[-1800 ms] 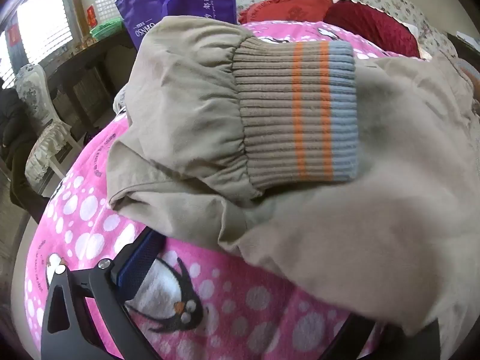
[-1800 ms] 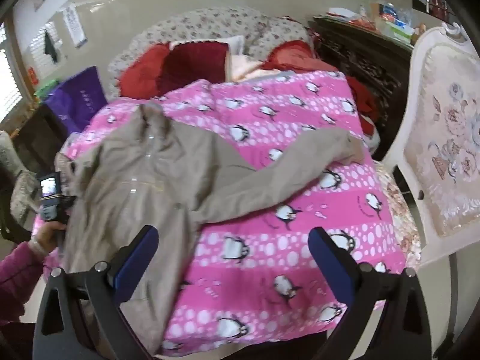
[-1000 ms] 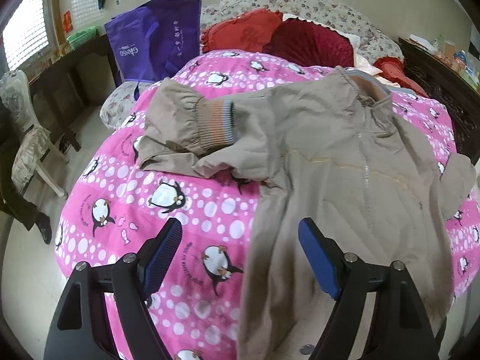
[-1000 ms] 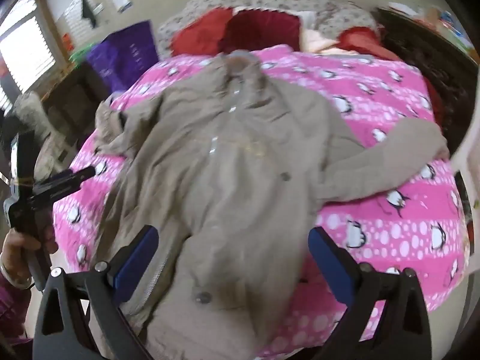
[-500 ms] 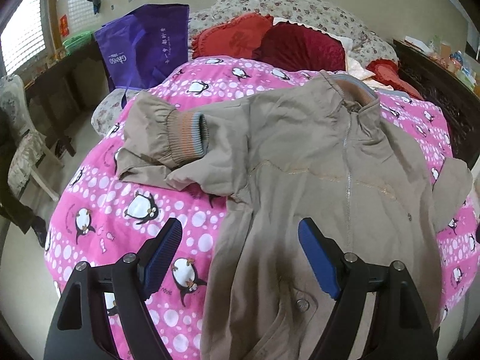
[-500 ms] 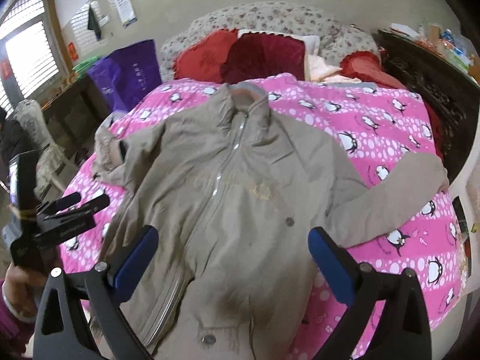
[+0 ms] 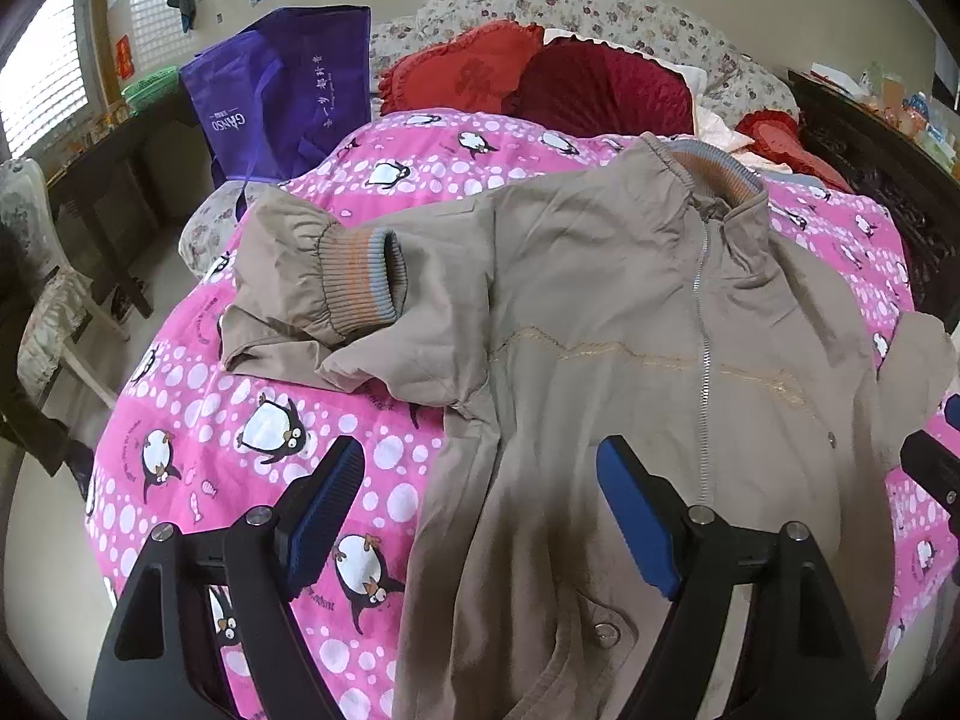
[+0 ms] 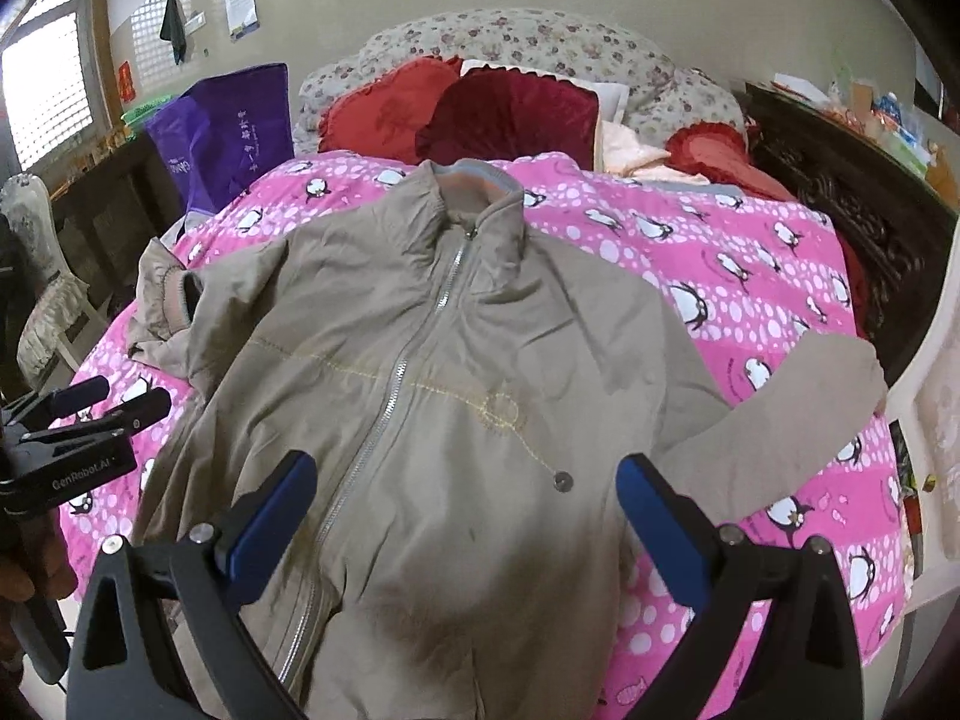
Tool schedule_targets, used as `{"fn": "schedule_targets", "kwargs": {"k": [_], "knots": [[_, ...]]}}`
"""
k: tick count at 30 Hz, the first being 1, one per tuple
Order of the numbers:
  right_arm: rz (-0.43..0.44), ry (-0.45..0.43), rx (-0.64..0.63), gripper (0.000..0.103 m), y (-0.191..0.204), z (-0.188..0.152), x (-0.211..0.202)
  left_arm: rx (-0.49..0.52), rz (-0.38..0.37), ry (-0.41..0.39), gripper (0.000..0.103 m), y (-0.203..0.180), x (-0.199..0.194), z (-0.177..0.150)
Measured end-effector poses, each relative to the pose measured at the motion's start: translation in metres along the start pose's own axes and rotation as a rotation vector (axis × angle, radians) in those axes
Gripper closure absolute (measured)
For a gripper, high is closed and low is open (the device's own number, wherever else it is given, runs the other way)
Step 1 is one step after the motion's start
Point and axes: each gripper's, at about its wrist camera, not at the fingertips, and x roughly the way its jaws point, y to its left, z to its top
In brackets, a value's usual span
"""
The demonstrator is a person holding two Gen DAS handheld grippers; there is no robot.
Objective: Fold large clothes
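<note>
Lying zipped, front-up on pink penguin-print quilt [image 8: 750, 252]: beige zip-front fabric jacket [image 8: 456, 372]; left gripper [image 7: 480, 504], right gripper [image 8: 465, 516] both released, empty.

jacket [image 8: 456, 396] hem cut off at bottom edge in both views. right sleeve [image 8: 798, 414] cuff out of sight. purple bag [image 7: 288, 96] print too small to read.
</note>
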Motion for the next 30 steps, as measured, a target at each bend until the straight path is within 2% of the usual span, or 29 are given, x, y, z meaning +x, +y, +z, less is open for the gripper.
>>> {"fn": "schedule_targets", "kwargs": {"k": [18, 30], "knots": [[-0.028, 0.016, 0.037, 0.001, -0.002, -0.005, 0.017, -0.008, -0.018, 0.001, 0.032, -0.010, 0.006, 0.006], [-0.035, 0.027, 0.044, 0.001, 0.001, -0.004, 0.025, -0.011, -0.005, 0.011, 0.032, -0.010, 0.011, 0.004]]}}
